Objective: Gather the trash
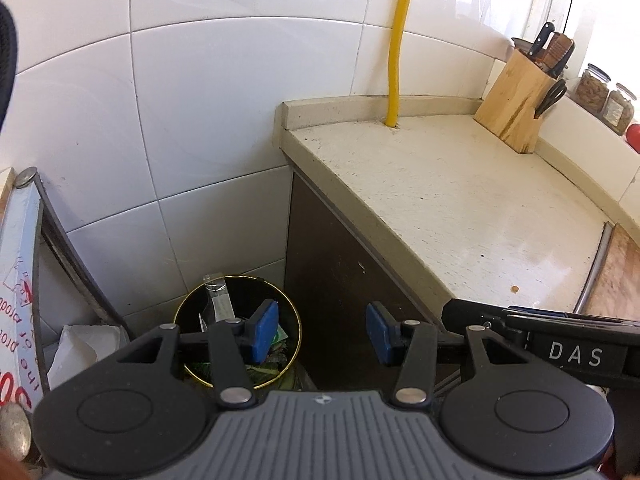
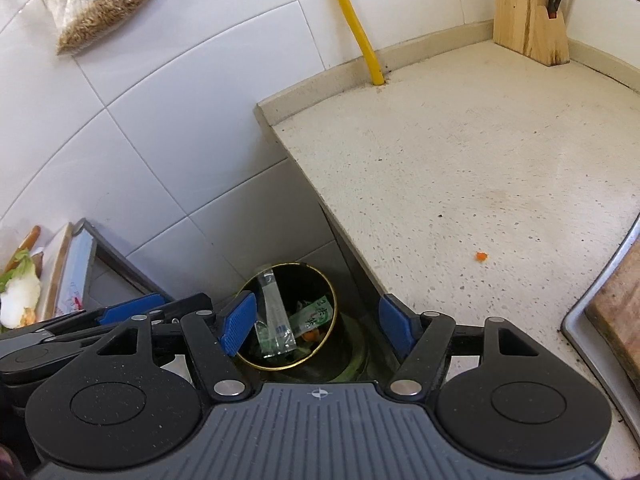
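Below: trash bin (image 2: pixel 286 320) beside counter (image 2: pixel 460 168) | left gripper (image 1: pixel 322 336), right gripper (image 2: pixel 316 324): jaws apart, empty | knife block (image 1: pixel 516 108) on counter

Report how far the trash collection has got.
Done: wrappers and scraps already lie in the bin on the floor beside the counter. In hand: nothing; the left tool and right tool both hang open and empty above it. Left: one small orange scrap on the counter.
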